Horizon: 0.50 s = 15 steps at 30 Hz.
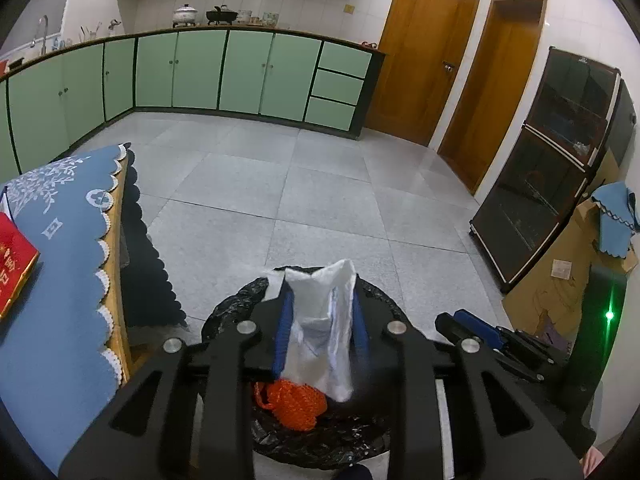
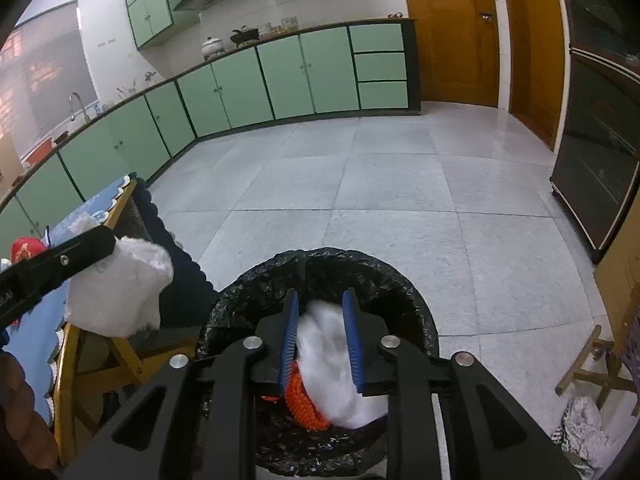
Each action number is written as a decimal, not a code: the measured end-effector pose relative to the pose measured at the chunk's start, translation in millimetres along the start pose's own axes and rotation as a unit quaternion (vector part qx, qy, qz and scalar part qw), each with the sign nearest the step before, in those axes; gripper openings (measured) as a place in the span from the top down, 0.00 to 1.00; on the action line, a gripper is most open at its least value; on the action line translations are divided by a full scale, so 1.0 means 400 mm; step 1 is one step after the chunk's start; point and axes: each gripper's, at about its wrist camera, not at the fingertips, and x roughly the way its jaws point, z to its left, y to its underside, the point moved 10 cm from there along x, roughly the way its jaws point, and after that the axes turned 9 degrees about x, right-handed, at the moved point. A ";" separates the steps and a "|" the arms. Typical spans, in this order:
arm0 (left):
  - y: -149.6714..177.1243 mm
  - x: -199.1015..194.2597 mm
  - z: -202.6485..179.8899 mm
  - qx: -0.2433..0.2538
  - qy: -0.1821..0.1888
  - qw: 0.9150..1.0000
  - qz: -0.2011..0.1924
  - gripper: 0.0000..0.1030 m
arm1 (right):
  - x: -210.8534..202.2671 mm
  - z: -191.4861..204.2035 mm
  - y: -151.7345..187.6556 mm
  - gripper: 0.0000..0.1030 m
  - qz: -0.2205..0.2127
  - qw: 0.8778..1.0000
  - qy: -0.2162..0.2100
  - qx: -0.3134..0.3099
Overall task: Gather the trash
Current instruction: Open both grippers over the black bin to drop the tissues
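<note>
A bin lined with a black bag stands on the floor below both grippers; it also shows in the left wrist view. An orange mesh net lies inside it, also seen in the left wrist view. My left gripper is shut on a crumpled white tissue above the bin; the same tissue shows in the right wrist view. My right gripper holds a white tissue wad between its blue pads, over the bin opening.
A table with a blue patterned cloth stands at the left, with a red box on it. Green kitchen cabinets line the far wall. A dark glass cabinet stands right. A wooden stool and crumpled paper are at right.
</note>
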 end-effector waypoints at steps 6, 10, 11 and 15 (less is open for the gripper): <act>-0.033 -0.023 0.003 -0.004 0.011 1.000 -0.016 0.65 | -0.029 -0.016 -0.017 0.75 -0.014 1.000 0.002 0.009; -0.061 -0.062 0.022 -0.012 0.012 0.999 -0.034 0.64 | -0.057 -0.014 -0.033 0.74 -0.027 1.000 -0.002 0.013; -0.066 -0.071 0.021 -0.013 0.010 0.999 -0.039 0.64 | -0.065 -0.012 -0.035 0.74 -0.030 0.999 -0.004 0.014; -0.082 -0.146 0.065 -0.007 -0.017 0.998 -0.061 0.60 | -0.096 0.020 -0.042 0.70 -0.039 0.999 -0.014 0.007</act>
